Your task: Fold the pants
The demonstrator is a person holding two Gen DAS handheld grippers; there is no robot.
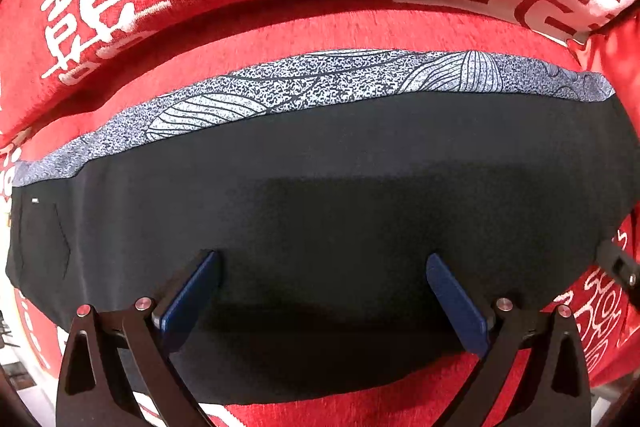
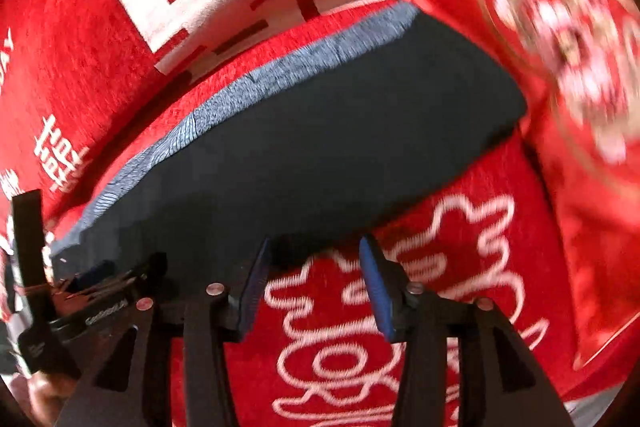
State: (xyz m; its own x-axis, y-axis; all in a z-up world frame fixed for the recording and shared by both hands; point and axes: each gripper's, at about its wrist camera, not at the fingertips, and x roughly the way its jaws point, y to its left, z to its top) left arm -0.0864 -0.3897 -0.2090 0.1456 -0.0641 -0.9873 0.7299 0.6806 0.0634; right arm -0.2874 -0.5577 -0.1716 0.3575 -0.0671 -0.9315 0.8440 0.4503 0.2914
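Both hand-held grippers, left [image 1: 322, 291] and right [image 2: 314, 281], hung released; I'd pinch the pants [image 1: 320, 187] edge squarely before folding.

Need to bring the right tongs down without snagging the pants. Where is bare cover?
Bare red cover lies beside the pants' near edge, under the open right tongs; a strip behind the patterned band. The left tongs crowd the middle.

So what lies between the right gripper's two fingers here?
Only the red patterned cover, seen in the right wrist view; the right gripper is open just past the near edge of the dark pants, pinching nothing.
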